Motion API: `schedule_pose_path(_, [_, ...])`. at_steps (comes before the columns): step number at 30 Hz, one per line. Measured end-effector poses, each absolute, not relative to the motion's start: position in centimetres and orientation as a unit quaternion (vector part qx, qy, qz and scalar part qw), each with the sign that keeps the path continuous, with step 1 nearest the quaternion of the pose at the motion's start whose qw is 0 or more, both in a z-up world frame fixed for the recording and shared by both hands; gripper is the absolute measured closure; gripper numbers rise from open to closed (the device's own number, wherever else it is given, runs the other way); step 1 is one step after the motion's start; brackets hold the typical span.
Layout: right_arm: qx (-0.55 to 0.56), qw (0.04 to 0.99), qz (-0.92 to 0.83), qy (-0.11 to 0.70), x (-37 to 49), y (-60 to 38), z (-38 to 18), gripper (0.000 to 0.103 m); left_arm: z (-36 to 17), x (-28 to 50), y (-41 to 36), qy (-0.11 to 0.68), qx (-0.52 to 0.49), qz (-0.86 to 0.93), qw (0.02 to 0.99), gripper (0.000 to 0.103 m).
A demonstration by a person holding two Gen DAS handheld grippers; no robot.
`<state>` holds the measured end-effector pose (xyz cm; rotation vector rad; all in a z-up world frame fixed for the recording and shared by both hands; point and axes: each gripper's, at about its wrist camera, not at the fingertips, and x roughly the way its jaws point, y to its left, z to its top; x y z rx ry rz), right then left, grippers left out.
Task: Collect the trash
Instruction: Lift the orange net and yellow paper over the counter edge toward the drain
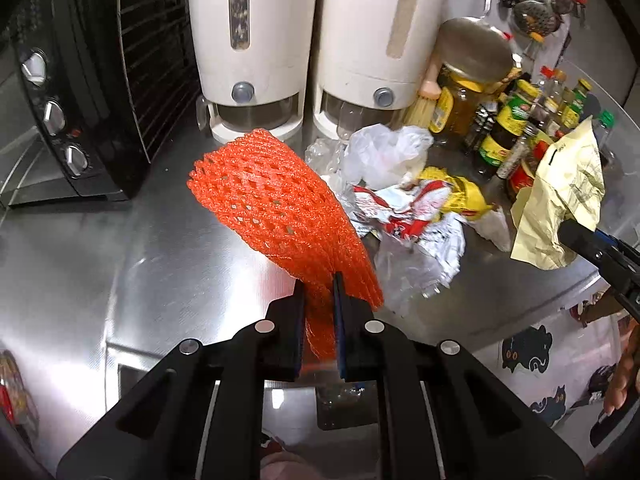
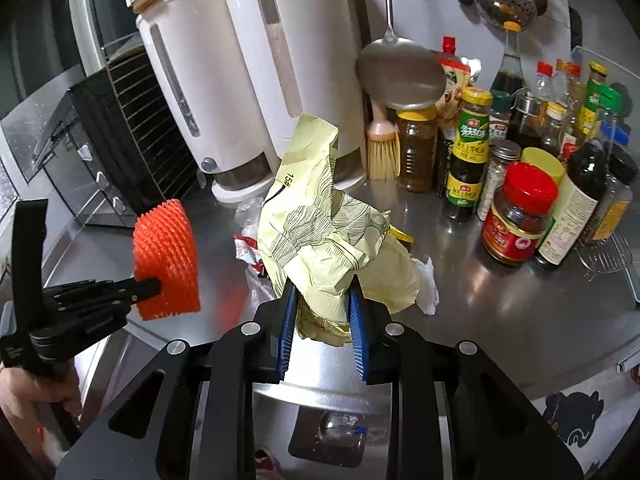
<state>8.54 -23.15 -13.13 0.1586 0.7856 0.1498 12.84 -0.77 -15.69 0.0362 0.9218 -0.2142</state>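
My left gripper (image 1: 318,280) is shut on an orange foam fruit net (image 1: 276,204) and holds it above the steel counter (image 1: 152,264); the net also shows in the right wrist view (image 2: 168,256). My right gripper (image 2: 322,300) is shut on a crumpled pale yellow paper bag (image 2: 320,224), lifted off the counter; the bag also shows in the left wrist view (image 1: 560,200). On the counter lie a red, white and yellow wrapper (image 1: 416,208), a white plastic bag (image 1: 380,152) and a white tissue (image 2: 428,284).
Two white dispensers (image 1: 252,40) stand at the back. A black toaster oven (image 1: 80,92) is at the left. Sauce bottles and jars (image 2: 516,216) crowd the right. A brush (image 2: 382,148) and hanging ladles (image 2: 400,72) are behind.
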Motion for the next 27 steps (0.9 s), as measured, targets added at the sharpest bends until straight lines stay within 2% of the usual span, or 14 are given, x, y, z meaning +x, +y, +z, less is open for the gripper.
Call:
schedule_pose_path(15, [0.098,0.897,0.082,0.423,0.9,-23.1,-15.2,0.077,-15.1,4.0,-1.3,0.447,0.034,-0.133,0.884,0.092])
schedule_pose_path(27, [0.108,0.852,0.083,0.506,-2.7,-22.3,-22.0,0.077,-20.7,-0.2,-1.7,0.518,0.042,-0.156,0.840,0.092])
